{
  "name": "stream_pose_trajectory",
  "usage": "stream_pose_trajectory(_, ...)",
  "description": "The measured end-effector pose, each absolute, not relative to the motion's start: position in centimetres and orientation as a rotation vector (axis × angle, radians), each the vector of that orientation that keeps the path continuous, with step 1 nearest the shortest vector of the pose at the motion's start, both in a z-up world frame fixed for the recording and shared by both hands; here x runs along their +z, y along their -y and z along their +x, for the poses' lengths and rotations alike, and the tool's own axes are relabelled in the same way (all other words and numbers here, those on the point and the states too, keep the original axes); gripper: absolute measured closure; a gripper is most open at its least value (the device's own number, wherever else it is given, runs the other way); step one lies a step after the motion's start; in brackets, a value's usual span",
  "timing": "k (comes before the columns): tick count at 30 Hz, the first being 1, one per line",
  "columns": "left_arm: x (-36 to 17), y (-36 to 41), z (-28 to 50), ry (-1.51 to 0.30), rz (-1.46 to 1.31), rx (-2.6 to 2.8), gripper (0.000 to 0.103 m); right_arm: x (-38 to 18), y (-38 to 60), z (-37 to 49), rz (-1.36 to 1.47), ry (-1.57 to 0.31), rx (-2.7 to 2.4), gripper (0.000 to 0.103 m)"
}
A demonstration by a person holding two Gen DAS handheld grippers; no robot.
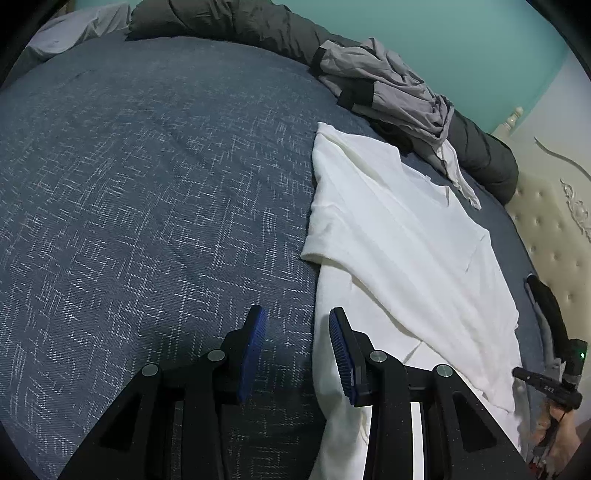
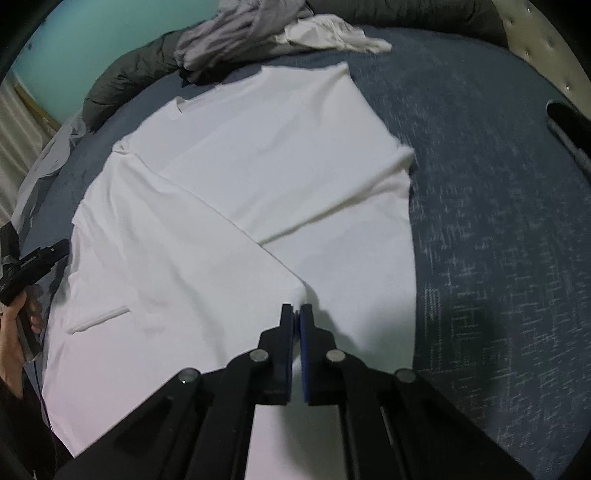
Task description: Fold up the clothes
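A white T-shirt (image 1: 399,236) lies spread on the blue bedspread (image 1: 147,184), with one side folded over its middle. My left gripper (image 1: 297,325) is open and empty, low over the bedspread at the shirt's left edge. In the right wrist view the white T-shirt (image 2: 236,192) fills the middle. My right gripper (image 2: 297,314) is shut on the corner of the folded-over flap and holds it over the shirt's body. The left gripper also shows at the left edge of the right wrist view (image 2: 33,266).
A crumpled grey garment (image 1: 391,88) and a dark grey rolled duvet (image 1: 236,22) lie along the far edge by the teal wall. A tufted cream headboard (image 1: 554,229) stands at the right. Bare bedspread (image 2: 498,221) lies right of the shirt.
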State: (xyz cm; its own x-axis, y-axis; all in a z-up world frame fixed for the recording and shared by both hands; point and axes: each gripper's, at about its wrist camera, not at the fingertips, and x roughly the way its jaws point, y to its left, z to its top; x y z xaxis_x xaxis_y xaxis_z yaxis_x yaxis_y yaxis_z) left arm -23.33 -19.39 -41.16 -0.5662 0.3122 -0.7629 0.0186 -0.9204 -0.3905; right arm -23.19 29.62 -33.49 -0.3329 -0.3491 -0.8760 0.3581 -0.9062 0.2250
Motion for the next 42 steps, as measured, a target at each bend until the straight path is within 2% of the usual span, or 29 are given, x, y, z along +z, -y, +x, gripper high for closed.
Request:
stream_pose_trajectory(6,-41.5,19.8,-23.5,0.545,-1.376,2.589,0.064,-30.9,-31.8,-23.4,1.428,0.049,-2.329,0.101)
stream_pose_trajectory(18,-41.5,19.5,-24.7,0.514,-1.355,2.581,0.064,-32.7,-33.7,-23.8,1.526,0.145,-2.367,0.101)
stream_pose_trajectory(32,-42.1,18.9,-28.1,0.512,-1.286,2.506,0.064,-33.4,-33.2,-24.0,1.551,0.128,-2.350,0.101)
stream_pose_trajectory(34,-42.0,18.4,-28.6,0.488,-1.276,2.500,0.069,-33.6,-33.2,-24.0,1.553,0.126,-2.348,0.101)
stream_pose_trajectory(36,-42.0,17.9,-29.0,0.448,-1.268,2.499,0.089,-33.5,-33.1,-24.0,1.554,0.127,-2.346,0.101)
stream_pose_trajectory(39,-41.3,17.5,-29.0,0.405,-1.240,2.522,0.098,-33.5,-33.0,-24.1,1.552,0.124,-2.345,0.101)
stream_pose_trajectory(42,-39.5,17.9,-28.2,0.378,-1.181,2.563,0.099,-33.4,-32.9,-24.1,1.545,0.135,-2.338,0.101)
